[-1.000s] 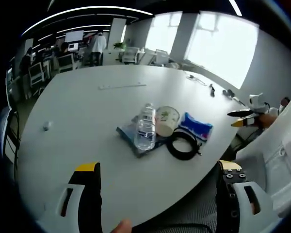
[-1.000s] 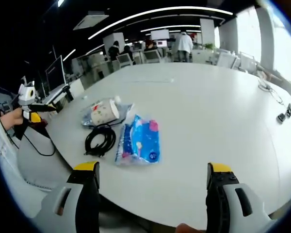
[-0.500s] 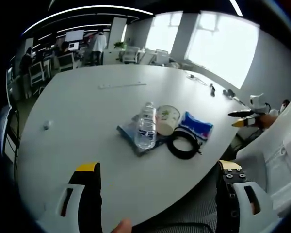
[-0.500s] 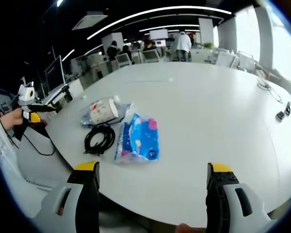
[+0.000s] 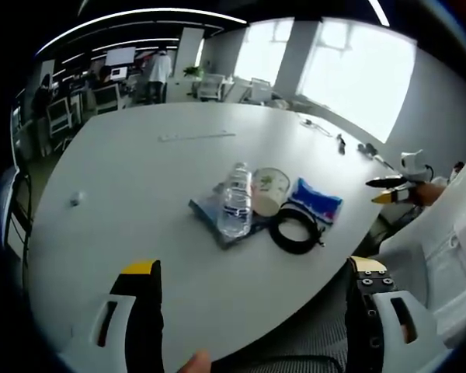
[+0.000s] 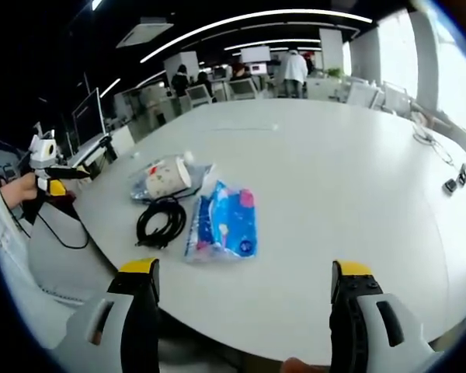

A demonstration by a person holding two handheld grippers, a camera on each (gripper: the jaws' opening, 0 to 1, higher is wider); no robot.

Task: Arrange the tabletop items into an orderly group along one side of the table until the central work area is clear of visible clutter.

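Tabletop items sit bunched near the table (image 5: 124, 179) edge closest to us. In the left gripper view we see a clear water bottle (image 5: 235, 200) lying on its side on a flat blue-grey sheet (image 5: 211, 214); we can't tell if it holds water. A paper cup (image 5: 269, 191) lies tipped beside it, contents not readable. A black coiled cable (image 5: 294, 232) touches the cup, and a blue wipes pack (image 5: 316, 200) lies just beyond. In the right gripper view: cup (image 6: 165, 178), cable (image 6: 161, 222), pack (image 6: 224, 223). Left gripper (image 5: 252, 318) jaws wide, holding nothing. Right gripper (image 6: 243, 311) jaws wide, holding nothing.
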